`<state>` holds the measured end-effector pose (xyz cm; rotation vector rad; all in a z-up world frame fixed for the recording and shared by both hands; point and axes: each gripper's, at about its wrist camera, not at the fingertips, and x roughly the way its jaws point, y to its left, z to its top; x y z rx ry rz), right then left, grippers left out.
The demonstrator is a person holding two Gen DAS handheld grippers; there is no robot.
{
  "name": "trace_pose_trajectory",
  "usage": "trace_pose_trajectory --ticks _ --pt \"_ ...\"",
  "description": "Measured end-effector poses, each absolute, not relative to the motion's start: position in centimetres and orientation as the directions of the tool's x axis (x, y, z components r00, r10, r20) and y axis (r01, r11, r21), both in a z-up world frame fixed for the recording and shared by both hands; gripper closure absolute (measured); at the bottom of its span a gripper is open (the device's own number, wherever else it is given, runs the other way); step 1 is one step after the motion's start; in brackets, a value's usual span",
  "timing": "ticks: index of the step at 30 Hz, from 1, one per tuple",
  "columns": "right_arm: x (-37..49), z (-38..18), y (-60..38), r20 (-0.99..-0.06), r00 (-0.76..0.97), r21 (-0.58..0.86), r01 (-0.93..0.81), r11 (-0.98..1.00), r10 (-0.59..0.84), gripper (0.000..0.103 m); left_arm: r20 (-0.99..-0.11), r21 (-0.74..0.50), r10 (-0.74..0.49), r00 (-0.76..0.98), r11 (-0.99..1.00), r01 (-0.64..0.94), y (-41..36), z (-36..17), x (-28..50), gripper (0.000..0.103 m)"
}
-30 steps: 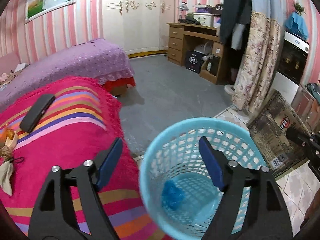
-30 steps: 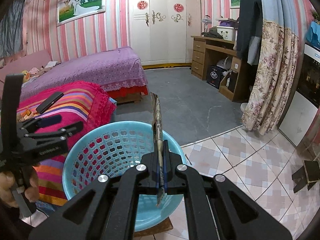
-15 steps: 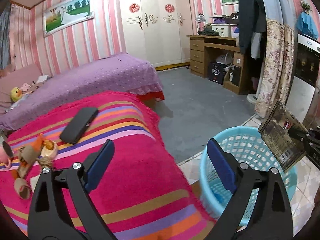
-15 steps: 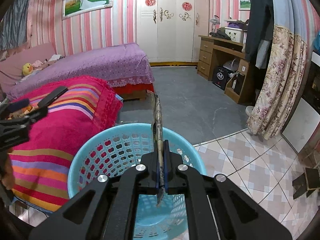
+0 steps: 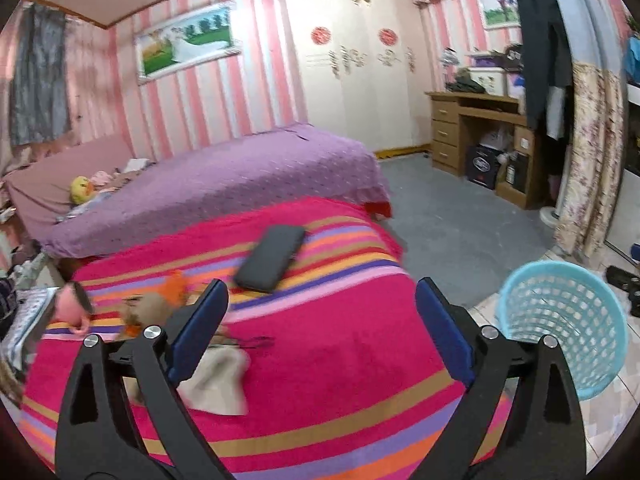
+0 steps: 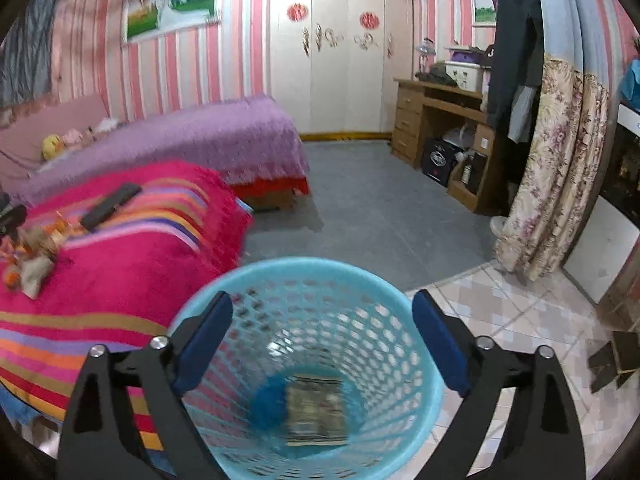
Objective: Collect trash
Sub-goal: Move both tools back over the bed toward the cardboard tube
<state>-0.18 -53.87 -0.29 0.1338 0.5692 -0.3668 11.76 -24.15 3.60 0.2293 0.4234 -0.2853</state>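
My right gripper (image 6: pixel 322 298) hangs over the light blue mesh basket (image 6: pixel 304 266); its jaws are opening with nothing between them. A flat printed packet (image 6: pixel 316 408) and a blue crumpled scrap (image 6: pixel 268 404) lie on the basket's bottom. My left gripper (image 5: pixel 320 288) is open and empty above the striped pink blanket (image 5: pixel 340 360). Just beyond its left finger lie a beige wrapper (image 5: pixel 218 380), orange scraps (image 5: pixel 174 286) and a pink cup (image 5: pixel 70 306). A black flat case (image 5: pixel 272 258) rests farther back on the blanket. The basket (image 5: pixel 520 280) stands to the left gripper's right, on the floor.
A purple bed (image 5: pixel 220 176) lies behind the striped blanket, with toys at its head. A wooden desk (image 5: pixel 480 136), a floral curtain (image 5: pixel 588 160) and dark shoes (image 5: pixel 624 276) line the right side. Grey floor and pale tiles (image 6: pixel 500 312) surround the basket.
The right gripper's jaws have parted and the flat packet has dropped from them into the basket. The left gripper has swung left from over the basket to over the bed.
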Motion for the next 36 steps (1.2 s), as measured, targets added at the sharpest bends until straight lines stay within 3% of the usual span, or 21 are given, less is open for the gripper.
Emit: trace_pose_trajectory --ticks 9,18,27,36 --pt "0.9 0.8 -46.9 -0.515 0.832 0.047 0.269 0.962 -0.208 0.01 -0.368 0.158 -0.084 0.926 0.976 0.152 -12.0 7.2 10.5 0.006" --pt "1.9 -1.7 -39.7 -0.501 0.863 0.112 0.147 0.983 -0.072 0.01 -0.346 0.171 0.011 0.938 0.984 0.051 -3.2 7.1 8.1 0.006" --pt "6.0 -4.7 -31.6 -0.49 0.864 0.228 0.002 0.974 0.113 0.01 -0.382 0.144 0.064 0.922 0.99 -0.009 1.6 4.7 8.7 0.006" --pt "11.0 -4.0 -25.3 -0.524 0.843 0.107 -0.072 0.992 0.117 0.01 -0.456 0.081 0.096 0.885 0.995 -0.067 5.4 1.2 11.9 0.006"
